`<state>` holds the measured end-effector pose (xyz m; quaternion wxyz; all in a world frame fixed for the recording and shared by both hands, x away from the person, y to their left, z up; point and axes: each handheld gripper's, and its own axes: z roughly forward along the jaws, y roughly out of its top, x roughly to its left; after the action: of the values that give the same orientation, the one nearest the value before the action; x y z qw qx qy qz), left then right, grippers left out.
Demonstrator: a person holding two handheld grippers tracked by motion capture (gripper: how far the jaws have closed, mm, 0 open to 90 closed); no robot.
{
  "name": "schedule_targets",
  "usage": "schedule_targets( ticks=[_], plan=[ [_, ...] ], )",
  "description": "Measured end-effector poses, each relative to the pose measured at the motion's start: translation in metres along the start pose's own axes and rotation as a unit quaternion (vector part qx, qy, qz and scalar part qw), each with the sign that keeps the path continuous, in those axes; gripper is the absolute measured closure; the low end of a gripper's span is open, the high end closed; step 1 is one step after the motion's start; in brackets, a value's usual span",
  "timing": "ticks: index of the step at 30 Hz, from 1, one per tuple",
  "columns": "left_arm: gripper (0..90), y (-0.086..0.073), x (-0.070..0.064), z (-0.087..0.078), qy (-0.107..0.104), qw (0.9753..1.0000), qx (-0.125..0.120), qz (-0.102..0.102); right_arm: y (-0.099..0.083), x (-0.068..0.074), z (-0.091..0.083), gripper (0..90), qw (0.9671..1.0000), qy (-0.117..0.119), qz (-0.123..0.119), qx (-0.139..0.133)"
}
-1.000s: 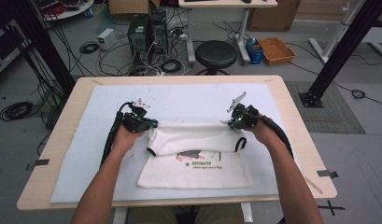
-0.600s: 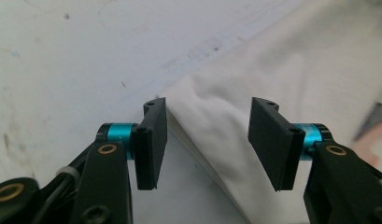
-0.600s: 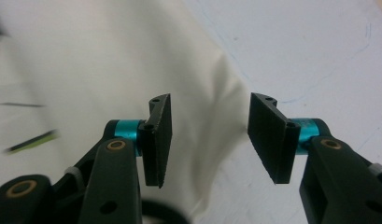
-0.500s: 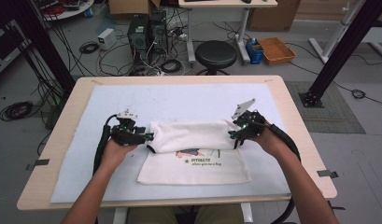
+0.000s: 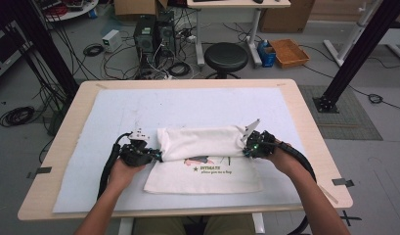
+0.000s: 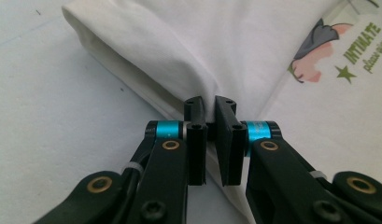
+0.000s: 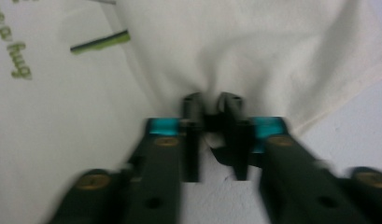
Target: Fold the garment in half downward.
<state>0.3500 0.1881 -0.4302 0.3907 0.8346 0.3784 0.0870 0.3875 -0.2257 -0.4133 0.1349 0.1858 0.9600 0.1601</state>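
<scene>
Folding looks underway: the left gripper (image 5: 156, 155) and right gripper (image 5: 246, 145) each pinch the white printed cloth (image 5: 202, 164) mid-table; next, lay the fold down evenly.

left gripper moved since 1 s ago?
Yes. In the high view the left gripper, shut on the white cloth, has come toward the table's near edge, dragging the folded flap over the print.

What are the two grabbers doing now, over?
Left gripper and right gripper both shut on the white T-shirt. Shirt half folded on table. Nothing in the way.
</scene>
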Motion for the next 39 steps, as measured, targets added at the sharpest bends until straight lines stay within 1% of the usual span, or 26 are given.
schedule_targets(
  ticks=[3, 5, 6, 7, 9, 10, 11, 14, 16, 17, 18, 20, 22, 23, 25, 28, 29, 30, 31, 32, 33, 35, 36, 37, 38, 39],
  plan=[
    [83.2, 0.002, 0.0, -0.013, -0.007, 0.9995, -0.03, -0.003, -0.003, 0.002, -0.005, 86.4, 0.9999, 0.007, -0.007, -0.012],
    [83.1, 0.003, -0.002, -0.022, -0.012, 0.999, -0.044, -0.001, -0.006, 0.005, -0.017, 86.5, 0.9994, 0.005, -0.003, -0.034],
    [83.1, 0.003, -0.002, -0.027, -0.016, 0.9988, -0.046, 0.005, -0.006, 0.005, -0.017, 86.5, 0.9994, 0.005, -0.003, -0.034],
    [83.2, 0.002, -0.005, -0.032, -0.023, 0.9984, -0.051, 0.008, -0.009, 0.009, -0.028, 86.5, 0.9987, 0.007, -0.007, -0.051],
    [83.2, -0.001, -0.008, -0.039, -0.034, 0.9978, -0.055, 0.016, -0.01, 0.012, -0.032, 86.5, 0.9984, 0.009, -0.009, -0.055],
    [83.2, -0.004, -0.011, -0.043, -0.042, 0.9973, -0.058, 0.018, -0.014, 0.02, -0.042, 86.4, 0.9977, 0.012, -0.022, -0.063],
    [83.2, -0.007, -0.014, -0.047, -0.049, 0.9966, -0.063, 0.02, -0.014, 0.02, -0.042, 86.4, 0.9977, 0.012, -0.022, -0.063],
    [83.2, -0.018, -0.021, -0.057, -0.067, 0.9951, -0.067, 0.026, -0.023, 0.035, -0.057, 86.5, 0.9968, 0.016, -0.034, -0.07],
    [83.3, -0.027, -0.028, -0.063, -0.079, 0.9944, -0.064, 0.031, -0.028, 0.043, -0.063, 86.4, 0.9964, 0.021, -0.038, -0.072],
    [83.3, -0.029, -0.03, -0.064, -0.08, 0.9944, -0.061, 0.033, -0.034, 0.053, -0.067, 86.4, 0.9958, 0.031, -0.043, -0.074],
    [83.3, -0.033, -0.033, -0.065, -0.085, 0.9943, -0.055, 0.033, -0.034, 0.053, -0.067, 86.4, 0.9958, 0.031, -0.043, -0.074],
    [83.2, -0.041, -0.039, -0.065, -0.093, 0.9941, -0.041, 0.037, -0.04, 0.066, -0.07, 86.5, 0.9951, 0.046, -0.048, -0.073],
    [83.2, -0.051, -0.046, -0.064, -0.102, 0.9937, -0.022, 0.041, -0.044, 0.076, -0.071, 86.5, 0.9949, 0.053, -0.05, -0.07],
    [83.2, -0.054, -0.047, -0.064, -0.105, 0.9935, -0.017, 0.042, -0.047, 0.081, -0.07, 86.5, 0.9949, 0.056, -0.052, -0.066],
    [83.1, -0.06, -0.05, -0.063, -0.106, 0.9934, -0.008, 0.044, -0.051, 0.087, -0.068, 86.5, 0.995, 0.058, -0.052, -0.063],
    [81.5, -0.06, -0.048, -0.063, -0.107, 0.9936, -0.012, 0.035, -0.054, 0.089, -0.063, 85.7, 0.9948, 0.07, -0.045, -0.058],
    [75.9, -0.058, -0.047, -0.063, -0.107, 0.9938, -0.016, 0.029, -0.054, 0.089, -0.062, 83.4, 0.9946, 0.079, -0.037, -0.056],
    [64.5, -0.054, -0.046, -0.064, -0.1, 0.9945, -0.02, 0.023, -0.053, 0.088, -0.061, 76.3, 0.9938, 0.092, -0.03, -0.055],
    [53.0, -0.049, -0.044, -0.064, -0.089, 0.9955, -0.028, 0.013, -0.053, 0.086, -0.061, 65.1, 0.9934, 0.091, -0.025, -0.065],
    [44.8, -0.044, -0.041, -0.065, -0.074, 0.9964, -0.041, 0.006, -0.051, 0.083, -0.063, 58.6, 0.9935, 0.08, -0.013, -0.08],
    [42.0, -0.035, -0.037, -0.065, -0.056, 0.9969, -0.056, -0.004, -0.05, 0.078, -0.065, 56.5, 0.9932, 0.068, -0.001, -0.094],
    [39.2, -0.021, -0.029, -0.061, -0.02, 0.9975, -0.067, -0.011, -0.045, 0.065, -0.067, 47.3, 0.9921, 0.035, 0.025, -0.118],
    [38.0, -0.012, -0.022, -0.054, -0.006, 0.9974, -0.069, -0.021, -0.041, 0.057, -0.066, 46.4, 0.9912, 0.009, 0.047, -0.124],
    [37.8, -0.005, -0.015, -0.047, -0.001, 0.9973, -0.068, -0.029, -0.037, 0.045, -0.063, 46.3, 0.9898, -0.011, 0.073, -0.121],
    [37.7, 0.0, -0.01, -0.04, 0.008, 0.9978, -0.059, -0.03, -0.032, 0.036, -0.058, 46.2, 0.9892, -0.025, 0.084, -0.117],
    [37.7, 0.006, -0.003, -0.03, 0.018, 0.9978, -0.051, -0.038, -0.028, 0.03, -0.054, 45.7, 0.9888, -0.035, 0.093, -0.111]
  ],
)
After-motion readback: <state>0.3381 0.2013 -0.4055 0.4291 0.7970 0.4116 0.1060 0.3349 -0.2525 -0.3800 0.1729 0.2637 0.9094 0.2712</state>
